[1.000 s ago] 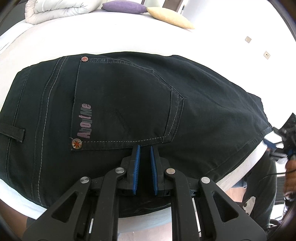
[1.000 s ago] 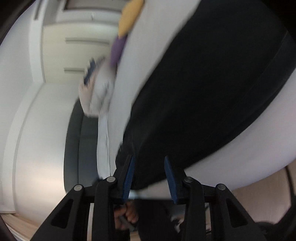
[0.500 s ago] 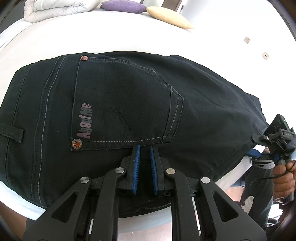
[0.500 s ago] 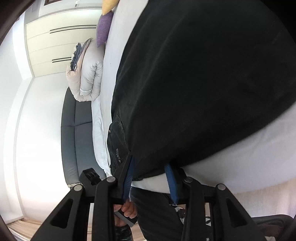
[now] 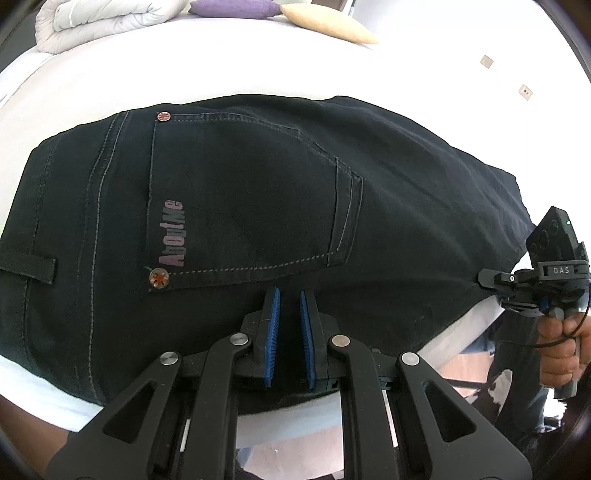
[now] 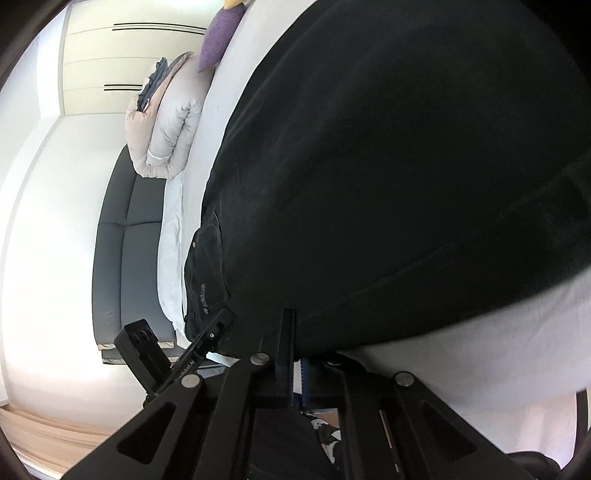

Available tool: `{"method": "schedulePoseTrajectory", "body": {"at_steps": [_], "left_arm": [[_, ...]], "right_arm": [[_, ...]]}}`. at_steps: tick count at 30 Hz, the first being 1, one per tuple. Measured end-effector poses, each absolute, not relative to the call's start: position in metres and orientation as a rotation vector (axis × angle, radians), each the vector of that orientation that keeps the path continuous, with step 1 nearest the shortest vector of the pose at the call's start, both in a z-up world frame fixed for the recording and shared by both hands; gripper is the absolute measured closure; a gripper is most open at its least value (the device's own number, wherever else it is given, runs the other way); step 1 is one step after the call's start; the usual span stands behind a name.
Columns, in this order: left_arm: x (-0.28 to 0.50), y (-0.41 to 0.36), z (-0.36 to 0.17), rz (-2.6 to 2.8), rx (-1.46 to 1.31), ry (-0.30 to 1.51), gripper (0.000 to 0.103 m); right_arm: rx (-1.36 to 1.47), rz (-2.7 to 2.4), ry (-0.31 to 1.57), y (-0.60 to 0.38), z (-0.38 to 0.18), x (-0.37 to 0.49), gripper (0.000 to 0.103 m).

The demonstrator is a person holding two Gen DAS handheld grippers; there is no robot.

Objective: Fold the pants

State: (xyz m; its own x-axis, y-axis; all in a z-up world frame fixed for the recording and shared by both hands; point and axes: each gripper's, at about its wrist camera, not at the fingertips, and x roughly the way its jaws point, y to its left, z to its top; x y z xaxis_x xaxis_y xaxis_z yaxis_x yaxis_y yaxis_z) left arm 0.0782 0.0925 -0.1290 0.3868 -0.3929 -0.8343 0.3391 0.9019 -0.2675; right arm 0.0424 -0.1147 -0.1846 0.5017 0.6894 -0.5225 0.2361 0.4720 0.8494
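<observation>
Black jeans [image 5: 258, 192] lie flat on a white bed [image 5: 184, 74], back pocket with a pink logo facing up. My left gripper [image 5: 289, 299] sits at their near edge just below the pocket, its blue pads [image 5: 272, 332] drawn close with dark cloth between them. In the right wrist view the jeans [image 6: 388, 166] fill the frame, and my right gripper [image 6: 291, 321] is shut on their near hem. From the left wrist view, the right gripper [image 5: 482, 277] shows at the jeans' far right corner, held by a hand [image 5: 557, 332].
A rolled white duvet [image 5: 103, 18], a purple pillow [image 5: 229, 7] and a yellow pillow [image 5: 328, 24] lie at the far end of the bed. A dark padded bench [image 6: 125, 240] runs beside the bed, with pale wardrobe doors [image 6: 129, 55] behind.
My right gripper has come in to the jeans' corner, its jaws closing from wide apart onto the hem. The left gripper and the jeans have stayed put.
</observation>
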Motion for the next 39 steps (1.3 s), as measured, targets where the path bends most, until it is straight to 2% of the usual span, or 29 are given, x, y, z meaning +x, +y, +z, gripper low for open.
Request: {"method": "schedulePoseTrajectory", "body": {"at_steps": [7, 9, 13, 15, 16, 17, 18, 19, 23, 26, 27, 28, 34, 37, 39], "left_arm": [[0.073, 0.094, -0.119, -0.45, -0.09, 1.063, 0.091], [0.074, 0.09, -0.106, -0.458, -0.104, 1.026, 0.091], [0.089, 0.058, -0.084, -0.54, -0.161, 0.967, 0.091], [0.1, 0.027, -0.084, -0.589, -0.131, 0.974, 0.091], [0.103, 0.014, -0.088, -0.606, -0.113, 0.983, 0.091], [0.106, 0.001, -0.095, -0.616, -0.094, 1.0, 0.091], [0.108, -0.011, -0.106, -0.622, -0.079, 1.032, 0.091], [0.109, -0.018, -0.116, -0.621, -0.069, 1.058, 0.091], [0.104, -0.019, -0.129, -0.612, -0.103, 1.045, 0.092], [0.106, -0.005, -0.126, -0.619, -0.128, 1.042, 0.091], [0.105, -0.002, -0.123, -0.61, -0.123, 1.032, 0.091], [0.104, -0.001, -0.121, -0.605, -0.119, 1.026, 0.091], [0.123, -0.007, -0.102, -0.589, -0.087, 1.002, 0.091], [0.146, -0.014, -0.092, -0.577, -0.05, 1.011, 0.091], [0.161, -0.024, -0.101, -0.538, -0.001, 1.066, 0.091]], "right_arm": [[1.142, 0.401, 1.01, -0.121, -0.196, 0.038, 0.101], [1.204, 0.422, 0.989, -0.129, -0.198, 0.032, 0.094], [1.278, 0.403, 0.905, -0.154, -0.193, 0.018, 0.069], [1.321, 0.37, 0.871, -0.169, -0.193, 0.013, 0.069], [1.333, 0.354, 0.859, -0.176, -0.193, 0.011, 0.074], [1.334, 0.335, 0.861, -0.18, -0.195, 0.009, 0.08], [1.333, 0.312, 0.872, -0.184, -0.198, 0.006, 0.097], [1.344, 0.295, 0.876, -0.189, -0.204, 0.001, 0.102], [1.384, 0.319, 0.853, -0.195, -0.211, -0.01, 0.102], [1.31, 0.335, 0.882, -0.197, -0.193, -0.016, 0.086], [1.242, 0.343, 0.885, -0.198, -0.179, -0.021, 0.07], [1.175, 0.344, 0.885, -0.198, -0.168, -0.023, 0.065], [1.009, 0.428, 0.777, -0.199, -0.105, -0.006, 0.065], [1.022, 0.456, 0.792, -0.19, -0.109, 0.038, 0.067], [1.05, 0.47, 0.828, -0.183, -0.124, 0.065, 0.074]]}}
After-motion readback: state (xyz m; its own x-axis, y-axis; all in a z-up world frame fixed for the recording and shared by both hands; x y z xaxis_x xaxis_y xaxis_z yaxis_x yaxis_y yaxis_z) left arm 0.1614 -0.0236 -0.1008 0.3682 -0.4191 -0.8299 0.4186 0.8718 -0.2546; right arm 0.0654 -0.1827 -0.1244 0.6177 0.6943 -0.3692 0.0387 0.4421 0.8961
